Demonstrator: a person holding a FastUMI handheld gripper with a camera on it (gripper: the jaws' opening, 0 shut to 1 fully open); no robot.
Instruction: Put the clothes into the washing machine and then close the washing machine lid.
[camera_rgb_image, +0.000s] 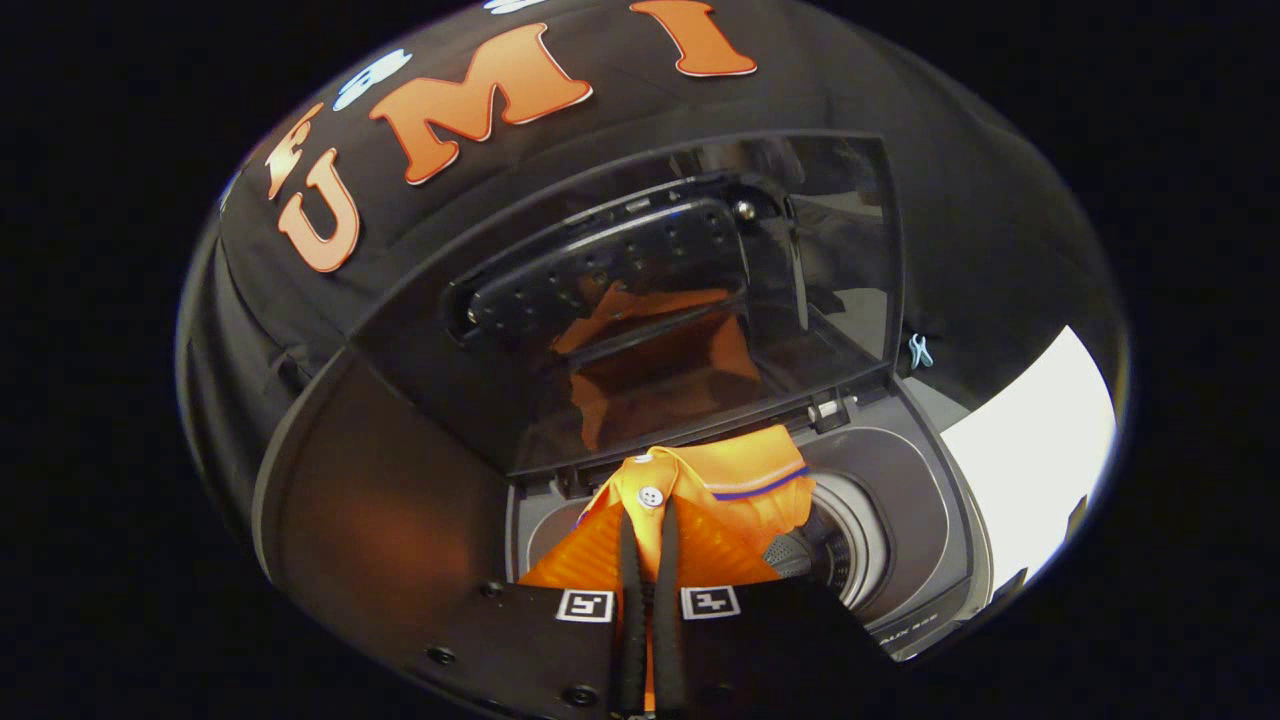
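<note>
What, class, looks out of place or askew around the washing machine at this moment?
Nothing looks damaged or spilled. The gripper is shut on an orange shirt, which hangs bunched over the open drum, partly draped across its rim rather than fully inside. The lid stands raised behind it, mirroring the shirt.

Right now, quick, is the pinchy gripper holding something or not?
Gripper: closed, both fingers pinching the orange shirt over the open washing machine.
</note>
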